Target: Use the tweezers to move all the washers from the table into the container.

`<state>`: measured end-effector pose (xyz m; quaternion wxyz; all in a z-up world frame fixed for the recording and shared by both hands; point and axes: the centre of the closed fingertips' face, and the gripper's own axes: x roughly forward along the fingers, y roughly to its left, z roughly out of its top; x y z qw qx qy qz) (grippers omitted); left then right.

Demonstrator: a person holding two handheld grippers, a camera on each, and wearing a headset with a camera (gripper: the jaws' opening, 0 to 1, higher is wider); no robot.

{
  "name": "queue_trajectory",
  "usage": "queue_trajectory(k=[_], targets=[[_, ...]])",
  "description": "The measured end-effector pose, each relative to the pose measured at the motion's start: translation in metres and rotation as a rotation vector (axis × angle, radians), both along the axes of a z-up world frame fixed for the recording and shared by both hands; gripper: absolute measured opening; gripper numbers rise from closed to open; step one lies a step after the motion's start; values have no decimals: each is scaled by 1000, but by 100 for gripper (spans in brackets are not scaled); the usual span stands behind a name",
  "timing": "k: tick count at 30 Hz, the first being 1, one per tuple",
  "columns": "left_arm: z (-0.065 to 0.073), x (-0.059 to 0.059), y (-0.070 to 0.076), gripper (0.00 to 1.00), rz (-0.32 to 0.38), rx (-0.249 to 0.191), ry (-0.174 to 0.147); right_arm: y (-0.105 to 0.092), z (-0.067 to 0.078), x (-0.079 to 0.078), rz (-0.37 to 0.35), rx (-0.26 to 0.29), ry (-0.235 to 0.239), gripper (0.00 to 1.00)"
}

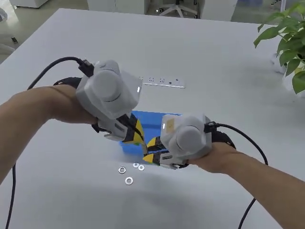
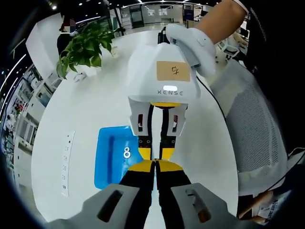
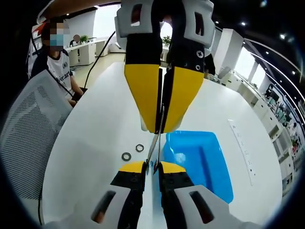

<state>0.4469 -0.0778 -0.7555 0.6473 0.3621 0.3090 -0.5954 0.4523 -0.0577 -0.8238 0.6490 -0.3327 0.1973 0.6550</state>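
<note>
Yellow-tipped jaws of the right gripper (image 3: pixel 152 168) were pressed together on the lower end of the tweezers (image 3: pixel 155 142). The thin metal strip ran straight up into the yellow jaws of the left gripper (image 3: pixel 161 126), which were drawn in tight on its other end. The two grippers met nose to nose, both clamped on the one tool. Just beyond them sat the blue container (image 3: pixel 205 162), shallow and rectangular, and in the left gripper view what looked like two small rings (image 2: pixel 127 153) lay touching each other inside it. From the head view I counted four washers (image 1: pixel 129 181) loose on the table (image 1: pixel 214 62), in a small cluster just beside the container's near edge and below the grippers. The tabletop was plain matte white, with a socket strip (image 1: pixel 162 82) set flush into it beyond the container. A leafy green plant (image 1: pixel 286 43) stood near the table's far right corner. Around it was a bright open office with ceiling spotlights, a grey mesh chair (image 2: pixel 259 129) close by the bench, and a person (image 3: pixel 59 64) seated off to one side.
</note>
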Motion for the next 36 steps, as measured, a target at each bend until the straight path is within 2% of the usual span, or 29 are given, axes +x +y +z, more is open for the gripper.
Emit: queue_trajectory(k=[7, 15, 36], targets=[[-9, -2, 4, 5, 7, 7, 1, 4, -8, -4, 0, 7, 11, 13], [-22, -7, 4, 5, 12, 7, 20, 5, -24, -9, 9, -2, 27, 13], [-34, -7, 6, 5, 22, 16, 28, 9, -37, -9, 13, -8, 50, 13]])
